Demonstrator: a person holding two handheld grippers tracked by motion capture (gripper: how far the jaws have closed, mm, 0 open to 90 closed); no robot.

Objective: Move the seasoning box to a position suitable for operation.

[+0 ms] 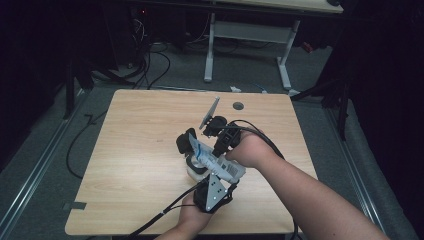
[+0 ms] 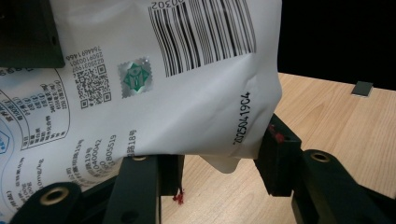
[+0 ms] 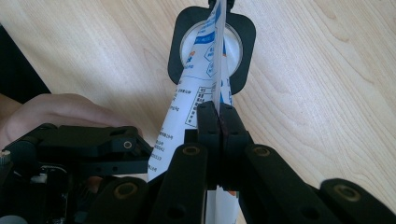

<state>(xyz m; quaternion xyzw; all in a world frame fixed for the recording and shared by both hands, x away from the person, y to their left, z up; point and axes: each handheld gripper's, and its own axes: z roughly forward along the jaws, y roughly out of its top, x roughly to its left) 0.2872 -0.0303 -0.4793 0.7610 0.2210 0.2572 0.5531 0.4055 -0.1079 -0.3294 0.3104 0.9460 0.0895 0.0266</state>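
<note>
Both grippers meet at the middle of the wooden counter (image 1: 140, 150), where a white printed pouch (image 1: 217, 162) is held up off the surface between them. The right gripper (image 3: 218, 114) has its 2 black jaws pressed together on a thin edge of the pouch, pinching it flat so the sheet runs straight up from between them. The left gripper (image 2: 219, 163) sits at the pouch's lower end near the person's side; its jaws stand spread on either side of the pouch's bottom corner, the left one touching or tucked behind the film and the other just beside it, so I cannot tell whether they really grip it. The face turned to that gripper carries a barcode, a small green stamp and a printed date code. Beneath the pouch's far end rests a white round cup (image 3: 233, 44) set in a black square holder (image 3: 247, 28), and the pouch's tip hangs right over its opening.
</note>
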